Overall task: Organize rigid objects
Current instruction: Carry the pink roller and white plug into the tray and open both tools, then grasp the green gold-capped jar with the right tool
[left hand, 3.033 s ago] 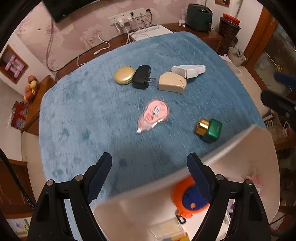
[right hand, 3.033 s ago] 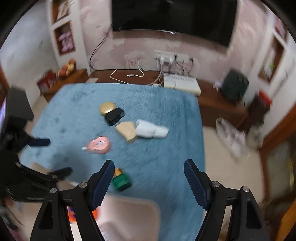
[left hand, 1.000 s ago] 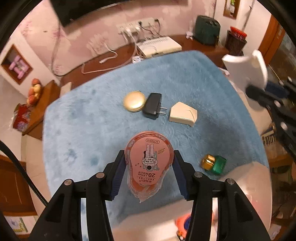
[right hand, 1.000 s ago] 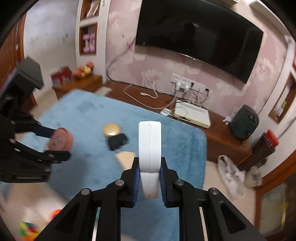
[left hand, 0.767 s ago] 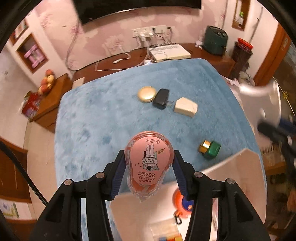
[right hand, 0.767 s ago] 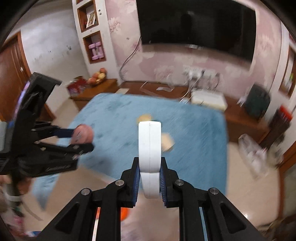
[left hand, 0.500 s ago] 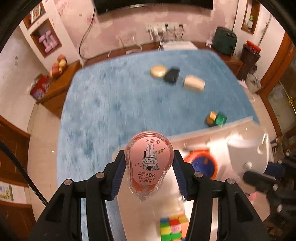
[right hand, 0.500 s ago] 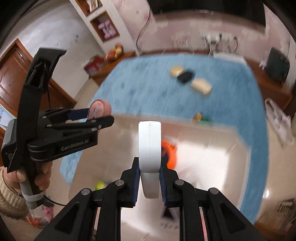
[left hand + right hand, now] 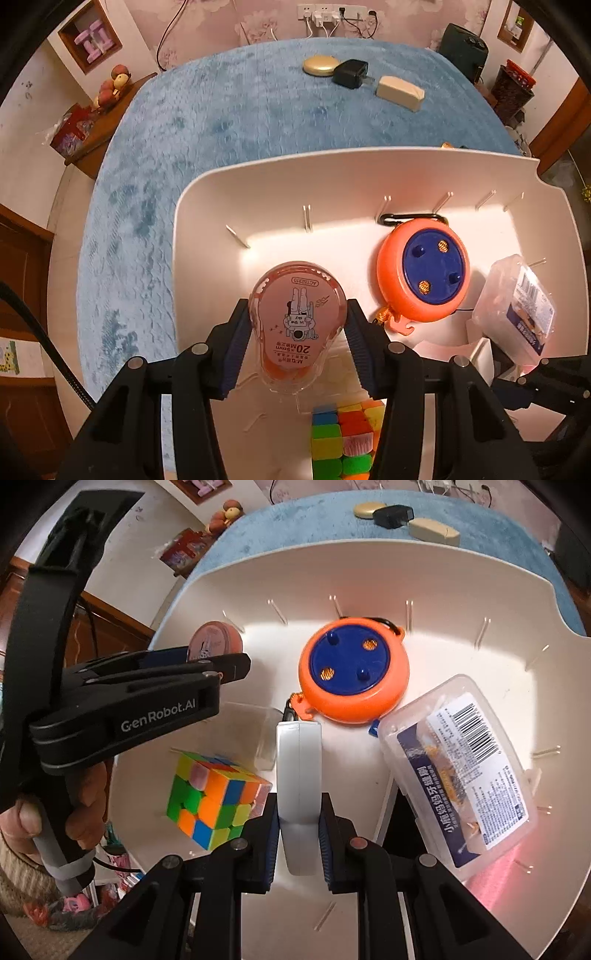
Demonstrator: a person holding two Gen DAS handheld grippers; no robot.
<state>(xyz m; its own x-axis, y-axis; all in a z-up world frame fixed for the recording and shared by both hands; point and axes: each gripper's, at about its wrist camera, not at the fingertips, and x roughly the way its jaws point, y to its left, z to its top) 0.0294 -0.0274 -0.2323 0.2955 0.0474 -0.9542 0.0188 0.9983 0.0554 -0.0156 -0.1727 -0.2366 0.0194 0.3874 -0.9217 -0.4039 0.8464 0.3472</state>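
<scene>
My left gripper (image 9: 297,343) is shut on a pink correction tape dispenser (image 9: 297,314) and holds it inside the white bin (image 9: 332,162), over its left part. The left gripper (image 9: 221,664) and the pink dispenser (image 9: 214,640) also show in the right wrist view. My right gripper (image 9: 299,834) is shut on a white flat plastic object (image 9: 299,775), held edge-up low in the bin (image 9: 369,554), between a colour cube (image 9: 210,797) and a clear floss-pick box (image 9: 461,775).
In the bin lie an orange and blue round reel (image 9: 424,277), the colour cube (image 9: 340,439) and the clear box (image 9: 517,306). On the blue cloth (image 9: 221,110) behind it lie a gold compact (image 9: 319,65), a black charger (image 9: 351,74) and a beige wedge (image 9: 400,92).
Both grippers picked up their objects from the blue cloth, swung back over the white bin and have come down inside it, still holding them.
</scene>
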